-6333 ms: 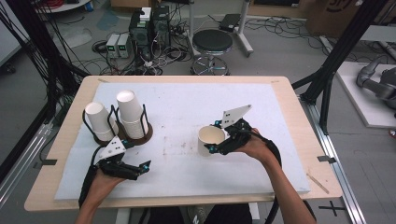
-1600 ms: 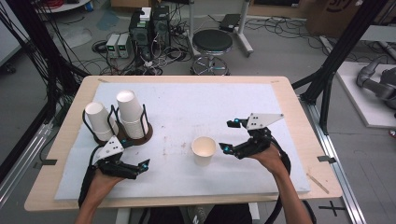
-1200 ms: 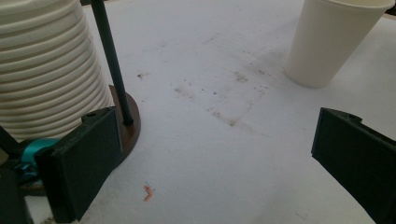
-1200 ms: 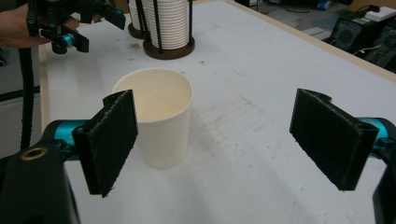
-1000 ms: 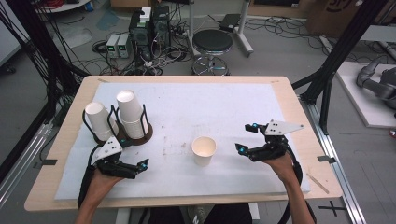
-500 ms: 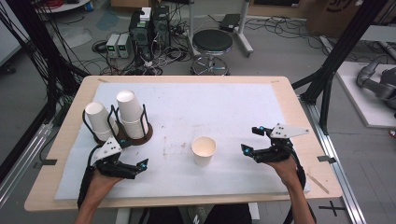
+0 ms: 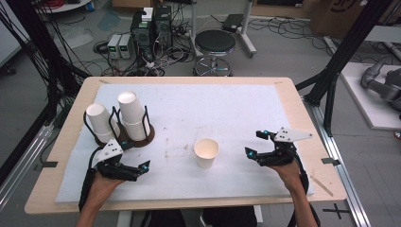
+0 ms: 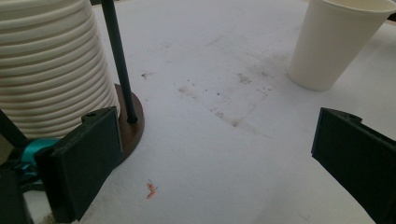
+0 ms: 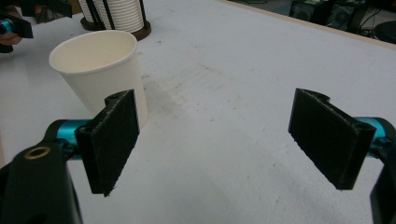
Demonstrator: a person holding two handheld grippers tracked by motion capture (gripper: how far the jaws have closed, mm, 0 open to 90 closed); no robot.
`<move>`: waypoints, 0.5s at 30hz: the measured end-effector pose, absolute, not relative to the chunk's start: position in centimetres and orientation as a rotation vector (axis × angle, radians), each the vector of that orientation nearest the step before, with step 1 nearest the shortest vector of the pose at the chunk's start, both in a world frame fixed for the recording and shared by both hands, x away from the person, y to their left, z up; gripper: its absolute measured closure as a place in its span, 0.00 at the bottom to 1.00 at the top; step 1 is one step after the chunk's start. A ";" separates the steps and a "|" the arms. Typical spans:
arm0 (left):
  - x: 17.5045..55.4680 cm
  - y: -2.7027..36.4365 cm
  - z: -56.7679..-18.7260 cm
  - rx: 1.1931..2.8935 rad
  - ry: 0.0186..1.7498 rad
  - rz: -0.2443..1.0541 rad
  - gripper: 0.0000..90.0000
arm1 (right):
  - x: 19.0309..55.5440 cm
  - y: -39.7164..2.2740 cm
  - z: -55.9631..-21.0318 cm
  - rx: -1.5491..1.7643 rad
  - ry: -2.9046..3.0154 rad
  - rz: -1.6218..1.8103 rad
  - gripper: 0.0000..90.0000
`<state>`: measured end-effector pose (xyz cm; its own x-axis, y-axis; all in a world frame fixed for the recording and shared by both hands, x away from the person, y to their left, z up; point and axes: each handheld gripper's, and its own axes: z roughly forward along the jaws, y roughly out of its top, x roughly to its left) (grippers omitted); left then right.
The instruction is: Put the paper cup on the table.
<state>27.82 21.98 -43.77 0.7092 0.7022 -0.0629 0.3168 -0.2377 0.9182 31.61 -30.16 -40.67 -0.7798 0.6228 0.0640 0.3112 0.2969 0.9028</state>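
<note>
paper cup (image 7: pixel 206 152) stands upright left of my right gripper (image 7: pixel 259 146), jaws wide, empty; nothing between them, cup rack (image 7: pixel 124 135) beyond left gripper (image 7: pixel 142 168), open too.

The paper cup (image 7: pixel 206 152) is cream-white, plain inside and out. The stacked cups (image 7: pixel 133 116) at ten o'clock are white with ribbed banding, on a dark brown base (image 7: pixel 146 138). The mat (image 7: pixel 213 109) is white (smudged grey-brown), the table (image 7: pixel 302 118) pale wood.

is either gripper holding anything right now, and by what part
Nothing is held. The right gripper and left gripper are open and empty; the paper cup stands alone.
</note>
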 end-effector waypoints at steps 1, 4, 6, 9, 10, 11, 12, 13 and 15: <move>27.8 22.1 -43.8 1.834 0.800 0.450 0.02 | 31.6 -30.2 -40.7 0.850 2.270 1.477 0.19; 27.8 22.4 -43.9 1.827 0.811 0.453 0.02 | 31.6 -30.2 -40.7 0.845 2.268 1.476 0.19; 27.8 22.5 -43.8 1.817 0.813 0.451 0.02 | 31.6 -30.2 -40.8 0.847 2.269 1.478 0.19; 27.8 22.6 -43.8 1.821 0.814 0.449 0.02 | 31.5 -30.2 -40.9 0.853 2.270 1.473 0.19; 27.8 22.7 -43.8 1.823 0.814 0.448 0.02 | 31.5 -30.2 -40.9 0.854 2.272 1.474 0.19; 27.8 22.7 -43.8 1.824 0.814 0.448 0.02 | 31.5 -30.3 -41.0 0.853 2.272 1.475 0.19; 27.8 22.7 -43.8 1.824 0.813 0.448 0.02 | 31.5 -30.3 -41.0 0.858 2.274 1.472 0.19; 27.9 22.7 -43.8 1.822 0.814 0.448 0.02 | 31.5 -30.3 -41.0 0.857 2.275 1.472 0.19; 27.9 22.7 -43.9 1.823 0.814 0.448 0.02 | 31.5 -30.3 -41.1 0.857 2.274 1.471 0.19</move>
